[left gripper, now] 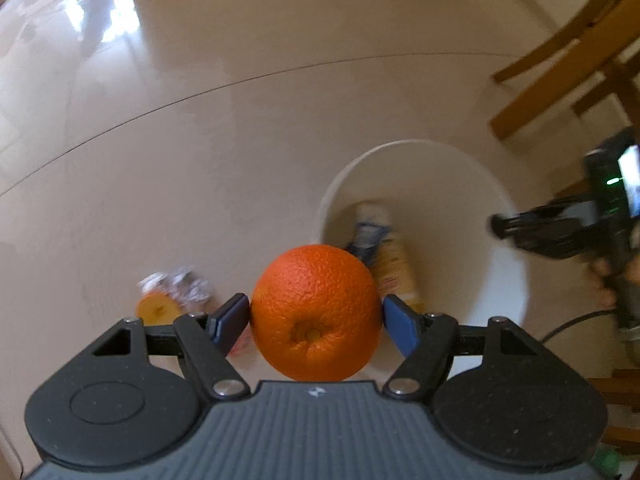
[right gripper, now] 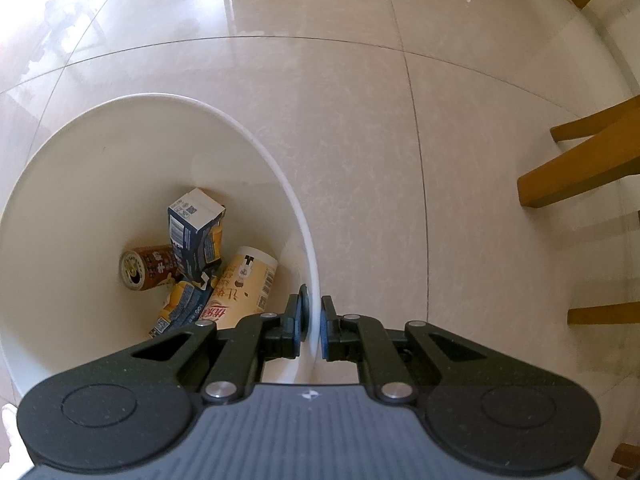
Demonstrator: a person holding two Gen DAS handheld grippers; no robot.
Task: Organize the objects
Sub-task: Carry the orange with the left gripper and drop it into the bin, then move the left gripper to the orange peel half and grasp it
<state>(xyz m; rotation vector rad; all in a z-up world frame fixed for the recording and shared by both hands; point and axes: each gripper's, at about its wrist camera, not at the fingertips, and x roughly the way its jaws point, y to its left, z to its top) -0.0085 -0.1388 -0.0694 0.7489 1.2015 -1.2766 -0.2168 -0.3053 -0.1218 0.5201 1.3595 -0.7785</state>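
My left gripper [left gripper: 316, 316] is shut on an orange [left gripper: 316, 312] and holds it above the floor, just left of the white bin [left gripper: 408, 156]. My right gripper [right gripper: 314, 320] is shut on the bin's rim [right gripper: 312, 264], one finger inside and one outside. Inside the bin lie a blue carton [right gripper: 194, 232], a brown can [right gripper: 146, 266], a cream cup [right gripper: 244, 284] and a flattened blue and yellow carton [right gripper: 182, 306]. The right gripper also shows in the left wrist view [left gripper: 560, 228] at the bin's right side.
A cut fruit piece [left gripper: 158, 308] and crumpled wrapper [left gripper: 180, 286] lie on the beige tiled floor left of the bin. Wooden chair legs [right gripper: 580, 172] stand to the right, also seen in the left wrist view [left gripper: 560, 76].
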